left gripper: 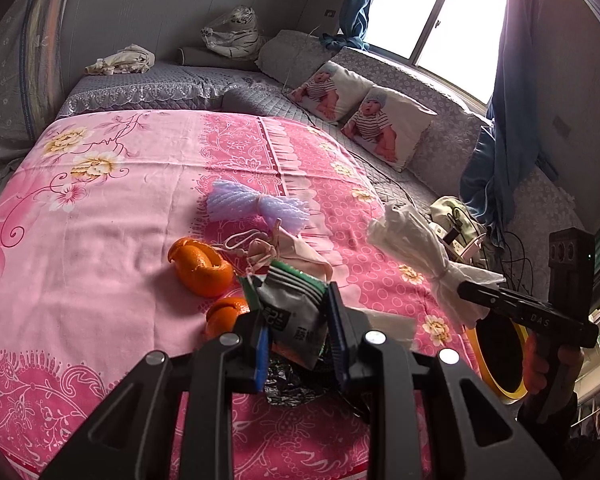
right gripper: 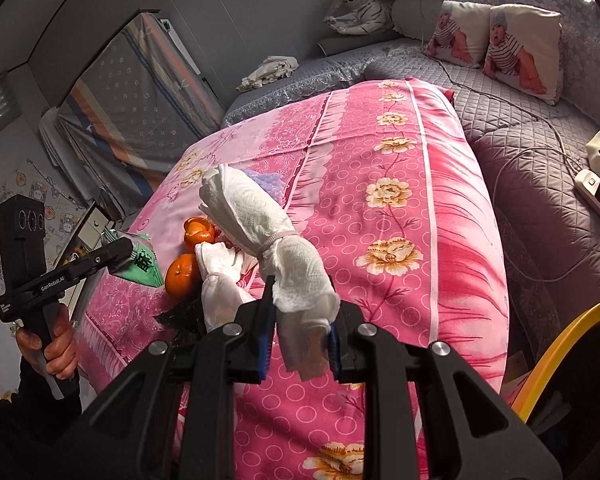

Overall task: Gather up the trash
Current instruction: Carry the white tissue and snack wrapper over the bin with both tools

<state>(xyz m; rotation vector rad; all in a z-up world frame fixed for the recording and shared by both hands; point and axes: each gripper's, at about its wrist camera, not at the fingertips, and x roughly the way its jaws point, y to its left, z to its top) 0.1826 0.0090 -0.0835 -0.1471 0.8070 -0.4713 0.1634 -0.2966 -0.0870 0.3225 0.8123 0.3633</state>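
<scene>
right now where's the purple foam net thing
The purple foam net lies on the pink bedsheet, centre of the left wrist view, just beyond the orange peel and the beige drawstring pouch, untouched by either gripper.

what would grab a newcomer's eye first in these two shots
Probably the bright pink floral bedspread filling both views, with orange peels lying near its middle among other scraps. Next, the two loads up front: the left hand-held gripper is clamped on a grey and green snack wrapper, and the right hand-held gripper pinches a white tied-up paper towel. A yellow-rimmed bin waits at the bed's edge.
</scene>
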